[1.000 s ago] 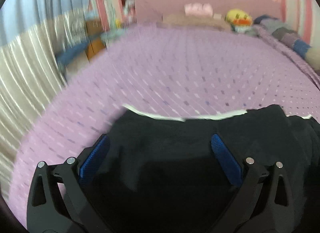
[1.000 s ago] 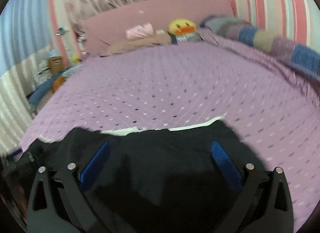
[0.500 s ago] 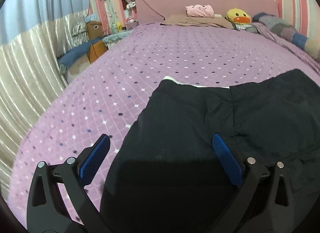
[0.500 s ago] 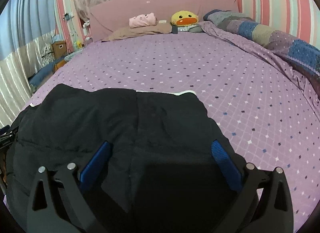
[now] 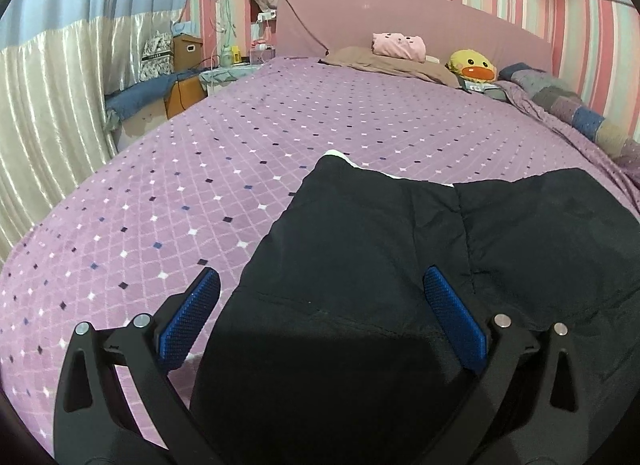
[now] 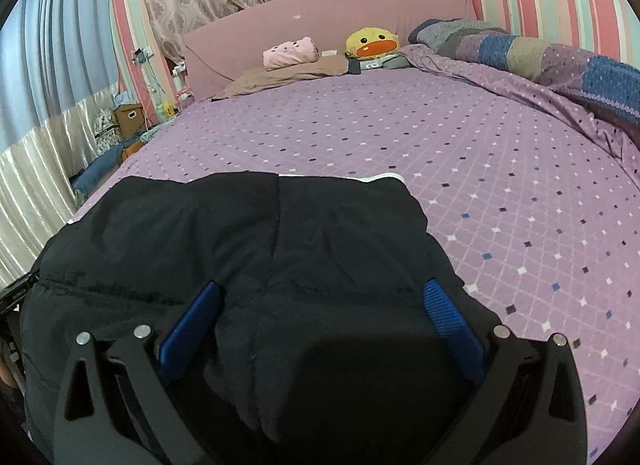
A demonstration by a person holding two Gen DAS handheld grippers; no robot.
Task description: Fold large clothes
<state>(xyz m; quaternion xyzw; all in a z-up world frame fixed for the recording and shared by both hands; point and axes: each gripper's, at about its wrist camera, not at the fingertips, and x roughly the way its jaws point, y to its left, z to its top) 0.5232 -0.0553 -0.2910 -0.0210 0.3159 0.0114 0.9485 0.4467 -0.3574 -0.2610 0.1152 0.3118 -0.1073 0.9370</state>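
Note:
A large black padded garment (image 5: 420, 265) lies flat on the purple diamond-patterned bed (image 5: 200, 185), with a white edge showing at its far end. In the right wrist view the same garment (image 6: 260, 265) fills the near left. My left gripper (image 5: 322, 313) is open, its blue pads (image 5: 192, 313) spread above the garment's near left part. My right gripper (image 6: 320, 313) is open above the garment's near right part. Neither gripper holds cloth.
At the headboard lie a brown pillow (image 5: 392, 65), a pink plush (image 5: 398, 45) and a yellow duck plush (image 5: 470, 65). A patchwork quilt (image 6: 540, 53) is bunched along the bed's right side. Boxes and a cluttered nightstand (image 5: 180, 77) stand left of the bed.
The garment has gone from held up in front of the cameras to spread flat on the bed, reaching farther forward. Both grippers have drawn back slightly and the view has steadied.

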